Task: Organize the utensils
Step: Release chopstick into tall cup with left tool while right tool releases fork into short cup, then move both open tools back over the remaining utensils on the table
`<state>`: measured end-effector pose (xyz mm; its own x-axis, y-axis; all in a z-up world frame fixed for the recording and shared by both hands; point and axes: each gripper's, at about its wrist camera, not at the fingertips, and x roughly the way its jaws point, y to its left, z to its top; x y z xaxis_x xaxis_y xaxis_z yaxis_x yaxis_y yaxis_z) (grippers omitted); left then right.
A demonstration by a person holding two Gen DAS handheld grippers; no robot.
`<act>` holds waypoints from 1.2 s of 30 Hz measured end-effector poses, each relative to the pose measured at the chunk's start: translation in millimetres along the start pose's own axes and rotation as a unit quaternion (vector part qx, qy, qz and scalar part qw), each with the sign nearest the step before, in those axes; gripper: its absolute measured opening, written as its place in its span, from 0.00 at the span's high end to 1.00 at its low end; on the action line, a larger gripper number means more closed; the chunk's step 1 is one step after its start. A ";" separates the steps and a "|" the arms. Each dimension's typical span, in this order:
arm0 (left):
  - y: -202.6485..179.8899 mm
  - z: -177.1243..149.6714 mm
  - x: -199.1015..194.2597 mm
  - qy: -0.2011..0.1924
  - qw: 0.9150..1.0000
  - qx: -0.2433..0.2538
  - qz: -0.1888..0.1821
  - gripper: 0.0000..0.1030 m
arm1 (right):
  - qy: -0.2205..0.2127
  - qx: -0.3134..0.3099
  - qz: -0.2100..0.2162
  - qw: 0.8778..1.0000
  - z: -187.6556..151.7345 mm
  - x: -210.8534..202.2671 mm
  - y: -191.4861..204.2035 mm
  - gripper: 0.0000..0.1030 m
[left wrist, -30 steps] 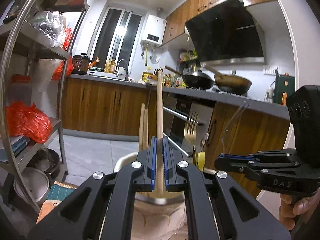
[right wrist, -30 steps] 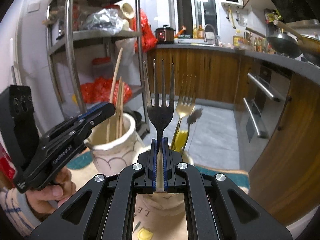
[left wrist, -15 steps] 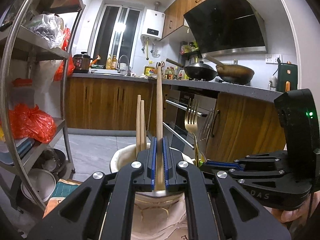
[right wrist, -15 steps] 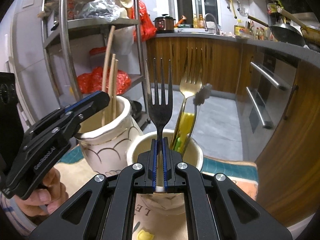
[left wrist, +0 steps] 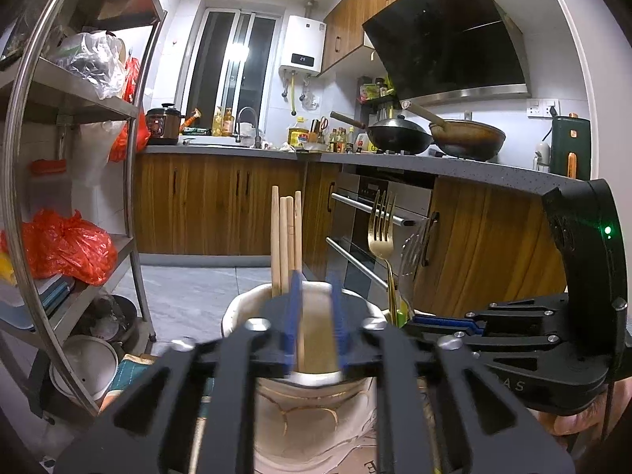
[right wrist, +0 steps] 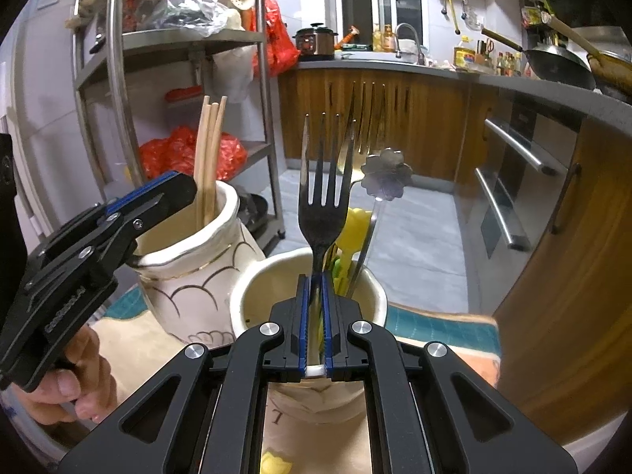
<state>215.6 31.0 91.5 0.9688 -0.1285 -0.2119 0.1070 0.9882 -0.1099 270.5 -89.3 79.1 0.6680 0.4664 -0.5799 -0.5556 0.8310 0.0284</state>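
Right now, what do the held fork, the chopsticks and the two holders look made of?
Fork: likely steel, dark, glossy highlights.
Chopsticks: pale wood or bamboo, matte.
Scalloped vase and cream cup: glazed ceramic, going by the sheen and thick rims; the vase has gold lines.

Three chopsticks [right wrist: 209, 158] stand upright in the jar [right wrist: 197, 276], which sits just left of the cup [right wrist: 252, 300]. In the cup stand forks [right wrist: 365, 126] and a flower-topped utensil [right wrist: 385, 173]. A shelf rack [right wrist: 173, 43] stands behind the jar, and cabinets [right wrist: 395, 118] run behind the cup.
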 end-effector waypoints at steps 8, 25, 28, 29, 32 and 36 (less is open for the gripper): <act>2.1 2.0 -8.8 -0.001 1.000 0.000 0.005 0.70 | -0.018 -0.011 -0.005 1.000 -1.7 -11.2 2.7 0.84; 21.9 -6.9 -58.9 0.024 1.000 -0.005 0.020 0.67 | -0.044 -0.011 -0.003 0.999 -32.0 -59.3 1.3 0.83; 21.3 -18.1 -63.5 0.044 0.999 -0.001 0.015 0.67 | -0.046 -0.007 -0.002 0.999 -41.7 -65.1 0.7 0.83; 20.7 -21.8 -64.4 0.051 0.999 0.000 0.013 0.67 | -0.045 -0.006 0.001 0.999 -44.8 -66.8 0.2 0.83; 18.0 -37.5 -67.8 0.085 0.996 0.007 0.012 0.67 | -0.032 0.009 0.016 0.999 -57.6 -67.9 -2.0 0.83; 11.4 -51.5 -66.9 0.123 0.992 0.016 0.006 0.67 | 0.010 0.018 0.032 0.999 -76.7 -57.3 -0.3 0.83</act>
<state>140.5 46.6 54.4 0.8870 -0.1288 -0.4435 0.1063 0.9915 -0.0754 194.4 -139.6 49.9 0.6215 0.5140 -0.5912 -0.5784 0.8101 0.0962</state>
